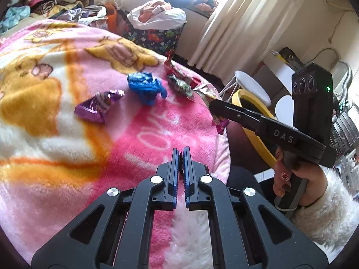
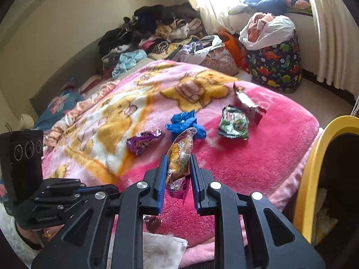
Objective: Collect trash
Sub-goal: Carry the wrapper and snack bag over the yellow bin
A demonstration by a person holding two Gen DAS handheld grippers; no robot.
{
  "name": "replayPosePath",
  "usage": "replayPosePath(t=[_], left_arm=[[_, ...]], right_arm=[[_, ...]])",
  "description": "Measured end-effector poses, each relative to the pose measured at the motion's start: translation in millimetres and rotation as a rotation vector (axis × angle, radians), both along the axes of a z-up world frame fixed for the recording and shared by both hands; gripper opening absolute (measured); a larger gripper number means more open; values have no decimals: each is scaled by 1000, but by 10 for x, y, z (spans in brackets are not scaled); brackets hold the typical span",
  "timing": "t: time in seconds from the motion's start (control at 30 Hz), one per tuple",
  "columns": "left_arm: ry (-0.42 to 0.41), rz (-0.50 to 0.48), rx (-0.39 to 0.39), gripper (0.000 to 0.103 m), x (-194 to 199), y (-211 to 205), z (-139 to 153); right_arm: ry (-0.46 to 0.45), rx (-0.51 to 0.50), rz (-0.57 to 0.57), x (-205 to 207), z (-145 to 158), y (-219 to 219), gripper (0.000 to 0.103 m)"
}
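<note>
Right claw: pinching a yellow snack wrapper above the pink blanket, beside the yellow bin.
Left claw: pressed nearly together, apparently holding nothing.
Blanket: purple wrapper, blue glove, green wrapper.

"DAS" on right tool, blanket perhaps "LOVE"

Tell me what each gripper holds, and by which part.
The right gripper clamps a yellow snack wrapper around its lower middle. The left gripper is shut with something small and dark, unidentifiable, between its tips.
</note>
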State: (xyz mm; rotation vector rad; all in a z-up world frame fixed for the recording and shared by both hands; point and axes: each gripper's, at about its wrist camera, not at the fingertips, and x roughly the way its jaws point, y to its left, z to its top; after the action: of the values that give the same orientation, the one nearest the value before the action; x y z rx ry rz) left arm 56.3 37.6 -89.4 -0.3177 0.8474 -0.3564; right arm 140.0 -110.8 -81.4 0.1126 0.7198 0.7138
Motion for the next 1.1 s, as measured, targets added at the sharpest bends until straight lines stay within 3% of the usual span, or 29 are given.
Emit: replayPosePath(t=[0.5,1.1], left_arm=[[-90,-19,18,2,179,-253,357],[-140,-64,30,2,339,-680,565]], right_arm=[[-62,49,-73,-93,262,-406,19],[-91,106,-191,-166,391,-976,19]])
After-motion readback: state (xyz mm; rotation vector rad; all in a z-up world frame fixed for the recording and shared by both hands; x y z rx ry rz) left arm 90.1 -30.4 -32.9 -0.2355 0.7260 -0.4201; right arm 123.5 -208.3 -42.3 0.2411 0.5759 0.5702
